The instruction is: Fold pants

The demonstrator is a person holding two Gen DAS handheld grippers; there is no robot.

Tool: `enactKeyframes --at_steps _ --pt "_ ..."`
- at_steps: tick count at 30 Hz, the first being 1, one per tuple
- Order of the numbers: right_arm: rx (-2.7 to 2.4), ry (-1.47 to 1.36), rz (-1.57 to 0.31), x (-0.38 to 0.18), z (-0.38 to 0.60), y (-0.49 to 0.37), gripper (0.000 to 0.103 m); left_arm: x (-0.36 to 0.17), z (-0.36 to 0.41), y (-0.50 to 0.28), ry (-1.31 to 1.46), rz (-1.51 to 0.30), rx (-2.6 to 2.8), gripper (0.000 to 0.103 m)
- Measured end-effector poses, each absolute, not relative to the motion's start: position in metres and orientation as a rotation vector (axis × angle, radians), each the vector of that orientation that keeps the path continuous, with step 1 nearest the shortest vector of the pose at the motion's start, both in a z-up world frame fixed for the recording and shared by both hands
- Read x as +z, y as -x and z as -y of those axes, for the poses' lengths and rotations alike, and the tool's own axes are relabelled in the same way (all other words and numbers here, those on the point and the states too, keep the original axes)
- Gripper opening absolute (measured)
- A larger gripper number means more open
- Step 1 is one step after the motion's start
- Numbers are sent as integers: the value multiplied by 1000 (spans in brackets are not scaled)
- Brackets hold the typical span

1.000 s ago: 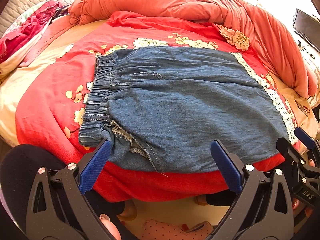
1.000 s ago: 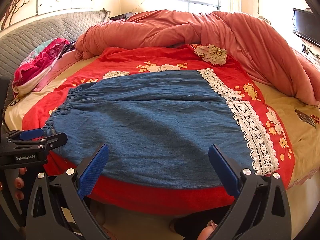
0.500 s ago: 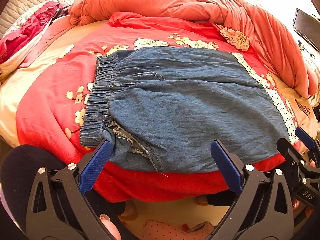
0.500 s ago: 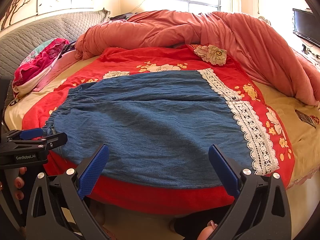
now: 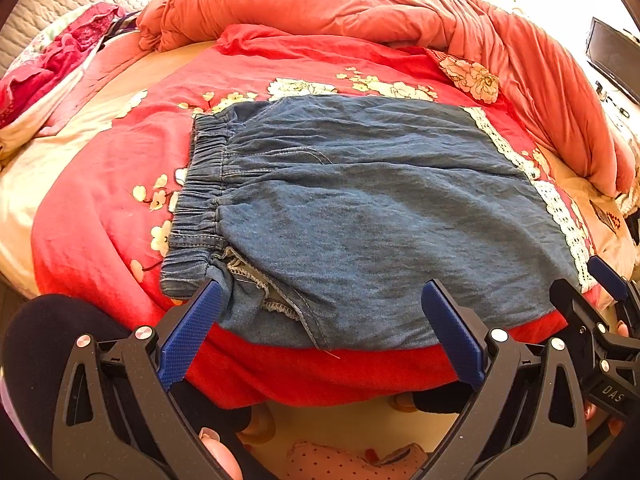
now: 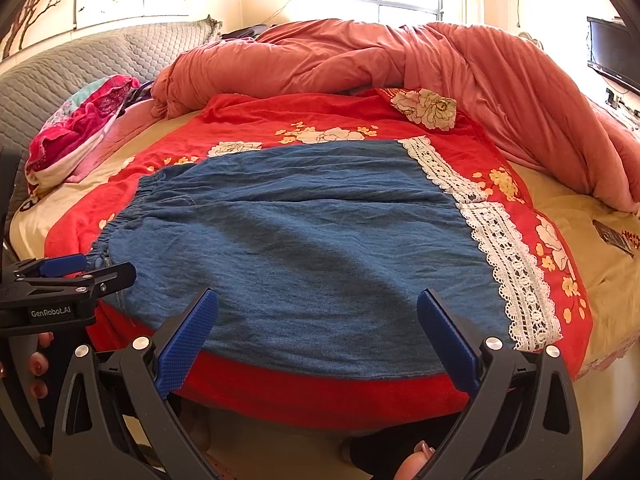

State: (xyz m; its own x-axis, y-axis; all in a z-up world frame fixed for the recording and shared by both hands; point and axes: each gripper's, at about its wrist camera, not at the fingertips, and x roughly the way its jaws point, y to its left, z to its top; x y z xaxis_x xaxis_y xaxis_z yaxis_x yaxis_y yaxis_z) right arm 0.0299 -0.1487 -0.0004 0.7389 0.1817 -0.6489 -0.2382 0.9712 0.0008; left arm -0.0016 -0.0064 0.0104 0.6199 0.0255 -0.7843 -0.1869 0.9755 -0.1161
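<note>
Blue denim pants (image 5: 360, 208) lie flat on a red flowered blanket (image 5: 100, 208) on the bed, elastic waistband (image 5: 200, 200) to the left, white lace hem (image 5: 560, 208) to the right. My left gripper (image 5: 320, 292) is open and empty, hovering at the pants' near edge by the waistband corner. My right gripper (image 6: 318, 300) is open and empty at the near edge, toward the lace hem (image 6: 516, 264); the pants (image 6: 304, 240) fill its view. The right gripper shows in the left wrist view (image 5: 592, 288), and the left gripper shows in the right wrist view (image 6: 68, 270).
A bunched salmon duvet (image 6: 400, 60) lies along the back and right of the bed. A pink pillow pile (image 6: 76, 132) sits at far left by the grey headboard (image 6: 80, 68). A TV (image 6: 612, 52) is at right. The floor (image 5: 340, 420) lies below the bed edge.
</note>
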Motion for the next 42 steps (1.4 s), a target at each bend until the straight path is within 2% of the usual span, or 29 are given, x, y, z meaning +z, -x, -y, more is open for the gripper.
enactKeyframes --at_steps 13,33,42 --pt "258 79 -712 5 132 -65 99 18 -17 -21 209 -894 120 94" --pt "416 113 -761 26 84 -197 99 29 -92 -117 239 -939 157 94" --pt "491 257 -796 15 47 -261 99 5 -138 -169 185 -994 213 94"
